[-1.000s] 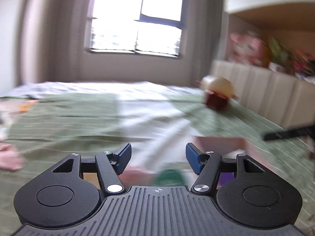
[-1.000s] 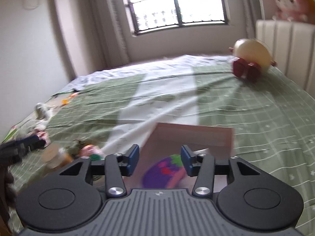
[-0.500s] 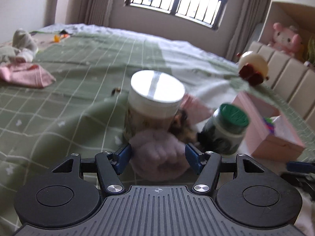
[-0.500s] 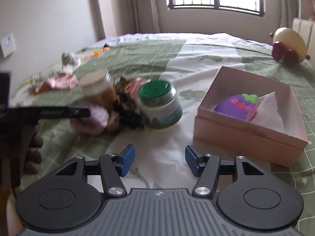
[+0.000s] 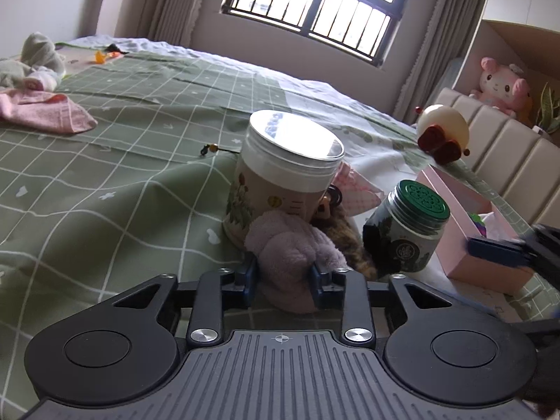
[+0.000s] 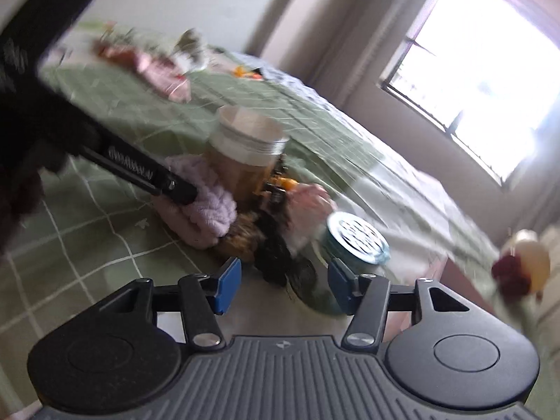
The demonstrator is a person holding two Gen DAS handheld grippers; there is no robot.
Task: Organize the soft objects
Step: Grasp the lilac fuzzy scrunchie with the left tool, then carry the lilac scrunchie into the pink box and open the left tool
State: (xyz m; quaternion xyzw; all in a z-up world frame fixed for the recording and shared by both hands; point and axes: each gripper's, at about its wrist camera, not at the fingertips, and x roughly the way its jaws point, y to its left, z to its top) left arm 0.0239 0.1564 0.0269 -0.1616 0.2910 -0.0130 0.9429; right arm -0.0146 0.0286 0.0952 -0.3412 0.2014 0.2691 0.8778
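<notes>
Scrunchie (image 5: pixel 292 255) base hidden behind closing left hand-held gripper (image 5: pixel 284 278).

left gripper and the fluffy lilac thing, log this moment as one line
left gripper: closing on lilac plush | right gripper: closing, nothing gripped, by green-lid jar | pink box: eggplant toy inside

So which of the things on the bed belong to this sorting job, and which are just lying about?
Job:
- lilac fluffy scrunchie, left gripper closing on it
- brown scrunchie
- pink box
- pink cloth

Lying about:
- silver-lidded jar
- green-lidded jar
- round toy
</notes>
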